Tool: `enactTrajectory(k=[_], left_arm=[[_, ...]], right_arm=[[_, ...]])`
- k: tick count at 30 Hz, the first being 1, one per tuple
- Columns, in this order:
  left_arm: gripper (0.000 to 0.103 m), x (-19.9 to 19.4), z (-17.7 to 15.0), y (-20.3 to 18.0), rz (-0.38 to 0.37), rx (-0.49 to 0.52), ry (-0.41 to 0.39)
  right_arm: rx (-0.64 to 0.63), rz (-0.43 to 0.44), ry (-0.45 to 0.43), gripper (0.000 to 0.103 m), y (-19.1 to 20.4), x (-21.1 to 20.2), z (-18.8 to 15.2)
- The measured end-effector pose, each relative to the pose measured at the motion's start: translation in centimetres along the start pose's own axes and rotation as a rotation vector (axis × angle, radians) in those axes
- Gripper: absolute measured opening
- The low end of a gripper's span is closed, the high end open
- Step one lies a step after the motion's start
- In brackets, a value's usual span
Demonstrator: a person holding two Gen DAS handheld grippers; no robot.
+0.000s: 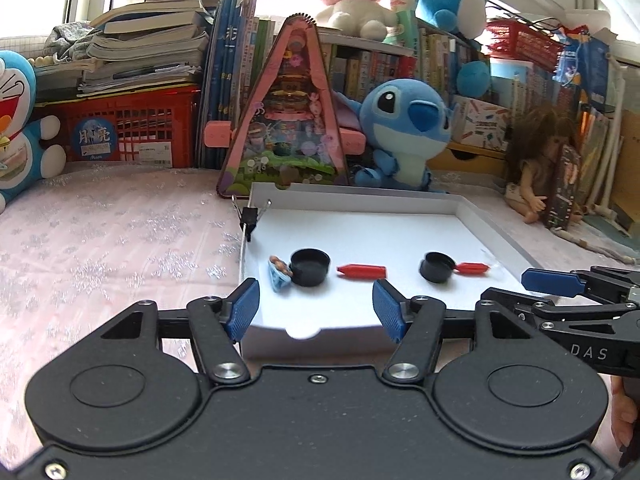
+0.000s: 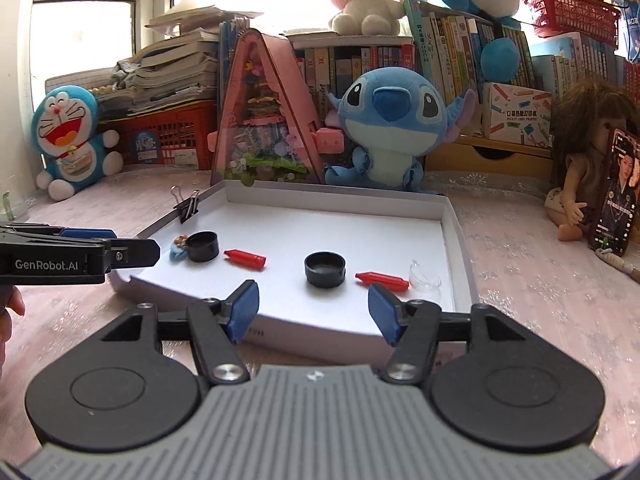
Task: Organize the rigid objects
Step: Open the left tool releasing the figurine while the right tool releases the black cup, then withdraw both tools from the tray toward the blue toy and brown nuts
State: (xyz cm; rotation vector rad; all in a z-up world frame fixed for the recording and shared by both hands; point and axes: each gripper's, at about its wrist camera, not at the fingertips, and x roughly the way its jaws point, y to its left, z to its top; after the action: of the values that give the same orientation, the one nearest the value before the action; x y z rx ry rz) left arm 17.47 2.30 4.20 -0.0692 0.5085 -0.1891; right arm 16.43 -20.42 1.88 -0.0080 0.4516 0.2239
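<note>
Both tongs hang released and empty at the near edge of the white tray [image 2: 448,216]: left tongs [image 1: 316,308], right tongs [image 2: 312,308]. In the tray lie two sets, left and right: black caps [image 2: 203,246] [image 2: 325,270] with red pieces [image 2: 245,259] [image 2: 382,280] beside them. For a clean pick, I would centre each cap between the pads and avoid nudging its neighbour.

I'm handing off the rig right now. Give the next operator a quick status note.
Left tongs: open, empty.
Right tongs: open, empty.
All in the white tray: left black cap touching a small blue charm, left red piece, right black cap, right red piece next to a clear item.
Done: items in two similar groups.
Left: unclear; check whether the charm and clear item need moving.
</note>
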Motion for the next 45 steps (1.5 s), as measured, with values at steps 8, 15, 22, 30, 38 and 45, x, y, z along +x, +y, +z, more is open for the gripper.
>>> enactTrajectory(k=[8, 15, 22, 30, 38, 45], left_arm=[[0.064, -2.4, -1.6, -0.7, -0.055, 0.005, 0.006], [0.065, -4.3, -3.1, -1.3, -0.091, 0.011, 0.014], [0.066, -6.0, -4.9, -1.8, -0.114, 0.018, 0.033], [0.066, -7.6, -6.8, -2.2, -0.131, 0.020, 0.047], [0.066, -9.1, -8.5, -2.9, -0.143, 0.041, 0.046], [0.066, -9.6, -10.1, -3.7, -0.151, 0.059, 0.053]], right_arm=[[-0.016, 0.027, -0.026, 0.077, 0.6, -2.8, -1.2], [-0.029, 0.040, -0.041, 0.080, 1.2, -4.8, -2.4], [-0.033, 0.046, -0.047, 0.082, 1.4, -6.7, -3.7], [-0.050, 0.041, -0.056, 0.083, 1.8, -8.7, -5.6], [-0.027, 0.034, -0.051, 0.084, 1.9, -10.3, -7.5], [-0.040, 0.026, -0.043, 0.084, 2.1, -11.2, -9.1]])
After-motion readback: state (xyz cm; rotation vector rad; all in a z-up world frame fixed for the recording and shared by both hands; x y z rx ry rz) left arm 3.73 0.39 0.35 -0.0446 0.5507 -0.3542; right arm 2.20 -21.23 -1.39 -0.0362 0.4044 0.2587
